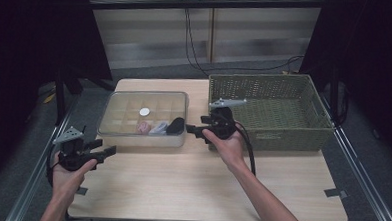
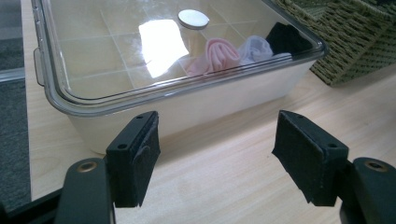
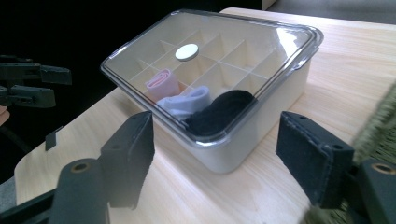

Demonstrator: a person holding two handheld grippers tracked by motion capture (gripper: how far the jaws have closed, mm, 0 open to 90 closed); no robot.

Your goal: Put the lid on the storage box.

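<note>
A pale wood-grain counter stands on a grey floor, with dark curtains at both sides and a light slatted wall behind it, down which black cables hang. A strip of dark tape sits near the counter's right edge.

The left tongs hover over the counter's near left corner, held in the person's left hand. Their jaws stand wide apart with nothing between the pads and touch nothing. Just ahead of them, seen in the left gripper view, lies the cream storage box under its clear lid.

The right tongs are held in the right hand, pointing at the box's near right corner and close beside it. Their jaws are also spread wide and empty, and clear of the box wall. Directly behind these tongs stands a woven green basket, touching or nearly touching the box's right end.

Through the lid a grid of compartments shows; the row nearest the right tongs holds a pink roll, a white roll and a black roll. A round white disc lies at the lid's middle.
</note>
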